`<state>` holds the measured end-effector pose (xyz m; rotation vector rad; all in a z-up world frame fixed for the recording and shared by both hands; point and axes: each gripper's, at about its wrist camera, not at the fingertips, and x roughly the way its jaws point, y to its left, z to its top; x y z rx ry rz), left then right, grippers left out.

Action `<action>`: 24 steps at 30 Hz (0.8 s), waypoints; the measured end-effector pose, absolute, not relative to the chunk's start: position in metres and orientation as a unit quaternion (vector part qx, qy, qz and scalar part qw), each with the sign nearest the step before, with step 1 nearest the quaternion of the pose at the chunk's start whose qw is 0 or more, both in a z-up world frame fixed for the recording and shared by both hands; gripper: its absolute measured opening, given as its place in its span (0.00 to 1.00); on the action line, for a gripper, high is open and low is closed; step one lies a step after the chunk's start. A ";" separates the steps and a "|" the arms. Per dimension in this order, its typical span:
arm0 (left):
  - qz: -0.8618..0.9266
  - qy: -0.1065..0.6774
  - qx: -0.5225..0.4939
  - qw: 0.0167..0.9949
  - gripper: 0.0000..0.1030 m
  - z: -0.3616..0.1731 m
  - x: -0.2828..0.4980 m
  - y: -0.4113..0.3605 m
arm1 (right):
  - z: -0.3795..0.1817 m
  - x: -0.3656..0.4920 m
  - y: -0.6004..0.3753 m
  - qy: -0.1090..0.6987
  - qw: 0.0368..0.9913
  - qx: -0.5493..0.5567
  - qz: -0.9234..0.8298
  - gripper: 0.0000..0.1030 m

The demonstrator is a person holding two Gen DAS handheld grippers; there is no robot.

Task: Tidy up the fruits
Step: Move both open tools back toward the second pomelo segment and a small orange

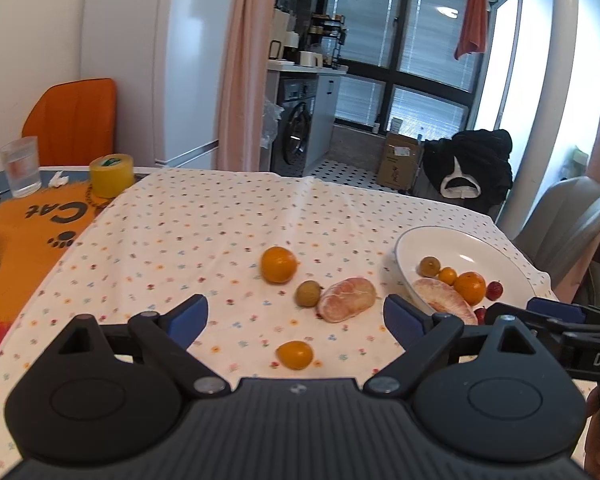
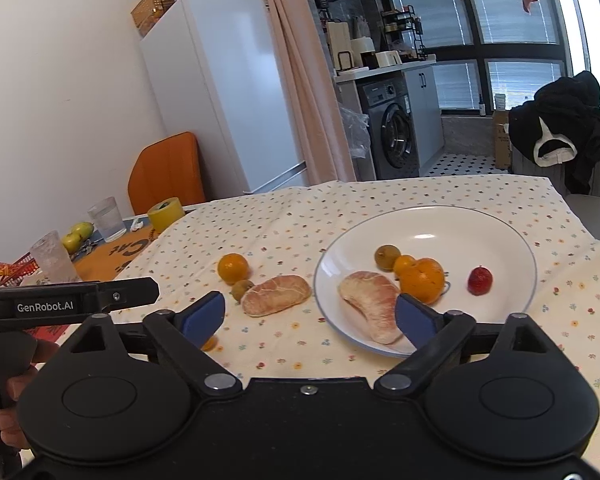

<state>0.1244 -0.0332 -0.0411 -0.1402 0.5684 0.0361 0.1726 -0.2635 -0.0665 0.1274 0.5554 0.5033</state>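
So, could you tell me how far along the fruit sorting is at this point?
Roughly halfway. The plate already holds five fruits, among them a pomelo wedge and a strawberry. The left gripper and right gripper are open, holding nothing. Four remain on the cloth, including the kumquat.

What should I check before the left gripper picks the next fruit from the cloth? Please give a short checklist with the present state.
1. Left gripper jaws open and empty: ok.
2. Right gripper jaws open and empty: ok.
3. Small orange fruit lies nearest, between the left jaws, nothing touching it: ok.
4. Peeled pomelo segment clear of its neighbour: not ok, the brown longan sits against it.
5. Free room on the plate: ok, the far half is bare.
6. Fruit firmness: cannot tell.
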 end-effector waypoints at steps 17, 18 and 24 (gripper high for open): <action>0.033 0.274 -0.094 0.957 0.91 -0.046 0.110 -0.001 | -0.067 0.172 -0.237 0.276 0.922 0.050 0.269 0.92; 0.034 0.273 -0.095 0.957 0.91 -0.047 0.109 0.000 | -0.067 0.172 -0.235 0.276 0.921 0.049 0.272 0.92; 0.036 0.271 -0.093 0.957 0.88 -0.054 0.114 0.001 | -0.071 0.177 -0.227 0.275 0.917 0.040 0.285 0.81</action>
